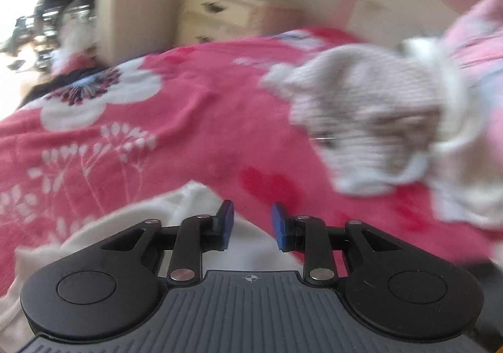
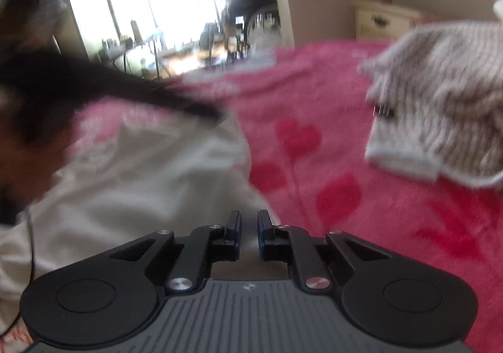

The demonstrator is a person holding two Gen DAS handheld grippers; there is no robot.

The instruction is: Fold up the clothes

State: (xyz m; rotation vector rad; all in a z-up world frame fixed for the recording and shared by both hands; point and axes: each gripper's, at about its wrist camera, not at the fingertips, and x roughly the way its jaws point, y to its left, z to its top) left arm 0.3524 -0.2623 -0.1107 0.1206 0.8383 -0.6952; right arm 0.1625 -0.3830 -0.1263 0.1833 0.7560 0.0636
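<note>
Right tool (image 2: 249, 232): jaws nearly closed, narrow gap, nothing clearly between them. Positioned over edge of cream garment (image 2: 141, 183), which lies on pink bedspread (image 2: 393, 221) w/ red heart print. Grey-striped knit garment (image 2: 440, 101) lies upper right, well apart from tool. Dark blurred shape (image 2: 47, 85) at left, unidentifiable. Cream nightstand (image 2: 380, 19) in bkgd by wall.

Two garments on one pink floral bedspread (image 1: 195, 107): one white garment (image 2: 141, 189), one grey striped knit (image 1: 371, 107). One cream nightstand (image 1: 226, 16).
</note>
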